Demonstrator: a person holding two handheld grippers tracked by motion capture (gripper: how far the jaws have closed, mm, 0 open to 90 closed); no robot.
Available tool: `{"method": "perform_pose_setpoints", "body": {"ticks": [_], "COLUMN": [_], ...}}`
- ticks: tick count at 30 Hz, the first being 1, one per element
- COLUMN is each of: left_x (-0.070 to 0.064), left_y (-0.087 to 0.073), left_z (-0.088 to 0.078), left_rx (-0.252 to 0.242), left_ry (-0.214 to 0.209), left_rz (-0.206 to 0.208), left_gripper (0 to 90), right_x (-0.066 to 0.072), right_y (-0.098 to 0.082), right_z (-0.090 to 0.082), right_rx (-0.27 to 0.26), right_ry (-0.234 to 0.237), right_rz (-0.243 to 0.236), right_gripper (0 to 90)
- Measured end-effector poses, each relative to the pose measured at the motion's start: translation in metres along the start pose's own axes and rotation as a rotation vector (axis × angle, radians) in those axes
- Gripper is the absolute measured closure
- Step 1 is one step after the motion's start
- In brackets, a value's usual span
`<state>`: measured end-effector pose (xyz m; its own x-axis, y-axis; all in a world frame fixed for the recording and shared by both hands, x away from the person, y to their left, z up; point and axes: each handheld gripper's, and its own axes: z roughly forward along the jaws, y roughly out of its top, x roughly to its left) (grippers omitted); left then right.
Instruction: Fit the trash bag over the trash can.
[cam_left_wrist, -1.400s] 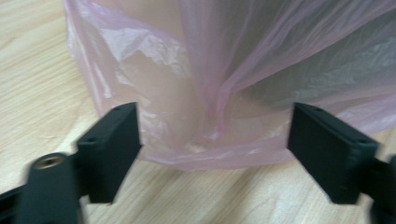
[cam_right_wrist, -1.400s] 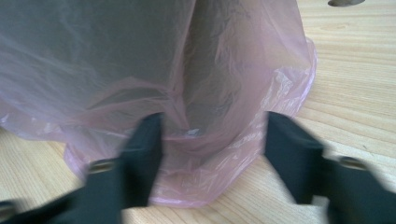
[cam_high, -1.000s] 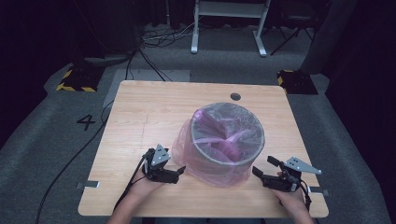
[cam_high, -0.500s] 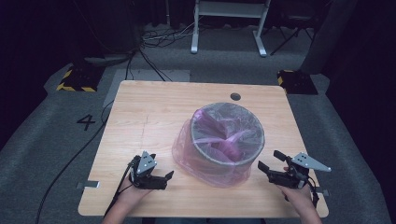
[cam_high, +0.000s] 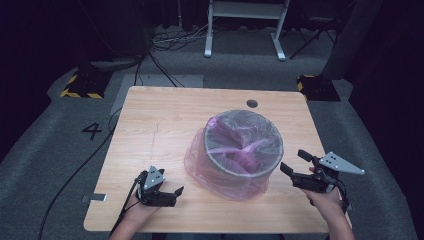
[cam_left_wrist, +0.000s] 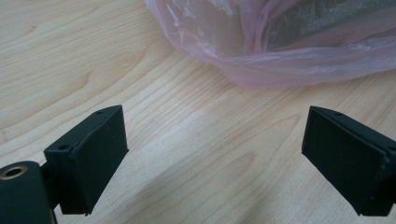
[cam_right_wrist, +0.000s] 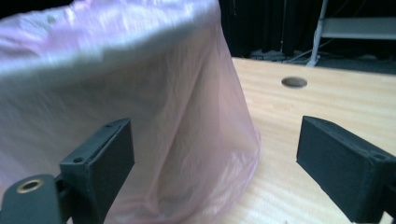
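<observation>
A round grey bin (cam_high: 244, 172) lined with a thin pink plastic bag (cam_high: 220, 175) stands right of centre on the wooden table (cam_high: 165, 120). The bag hangs over the rim, drapes down the outside and pools on the wood. My left gripper (cam_high: 176, 195) lies low by the near edge, left of the bin, open, pointing at the bag's hem (cam_left_wrist: 280, 70); nothing is between its fingers (cam_left_wrist: 88, 154). My right gripper (cam_high: 292, 160) hovers beside the bin's right flank, open and apart from the bag's draped side (cam_right_wrist: 140, 102), with one of its fingers (cam_right_wrist: 100, 161) in front of the plastic.
A dark cable hole (cam_high: 252, 103) sits in the table behind the bin. Bare wood stretches over the table's left and far parts. Cables (cam_high: 80, 170) trail over the grey floor at the left, and a white stand (cam_high: 245, 25) is beyond the table.
My left gripper has drawn back a little toward the near edge, away from the bag. My right gripper has risen beside the bin. Both stay open; the bag has not moved.
</observation>
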<state>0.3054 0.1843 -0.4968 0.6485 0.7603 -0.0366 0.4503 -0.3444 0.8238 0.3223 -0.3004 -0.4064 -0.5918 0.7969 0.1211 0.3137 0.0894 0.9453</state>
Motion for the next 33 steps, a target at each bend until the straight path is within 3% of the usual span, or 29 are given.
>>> {"method": "perform_pose_setpoints", "body": {"ticks": [9, 14, 33], "left_x": [0.001, 0.004, 0.003], "left_y": [-0.003, -0.003, -0.003], "left_z": [0.002, 0.001, 0.003], "left_rx": [-0.005, -0.010, 0.010], "left_ry": [-0.019, -0.041, -0.039], "left_rz": [-0.004, -0.044, -0.026], "left_gripper": [7.1, 6.8, 7.0], "right_x": [-0.003, -0.003, 0.010], "right_y": [0.029, 0.042, 0.077], "right_z": [0.002, 0.001, 0.006], "right_rx": [-0.007, -0.012, -0.034], "right_ry": [0.008, 0.007, 0.034], "right_rz": [-0.021, -0.037, -0.082], "right_gripper": [11.0, 10.9, 10.5]}}
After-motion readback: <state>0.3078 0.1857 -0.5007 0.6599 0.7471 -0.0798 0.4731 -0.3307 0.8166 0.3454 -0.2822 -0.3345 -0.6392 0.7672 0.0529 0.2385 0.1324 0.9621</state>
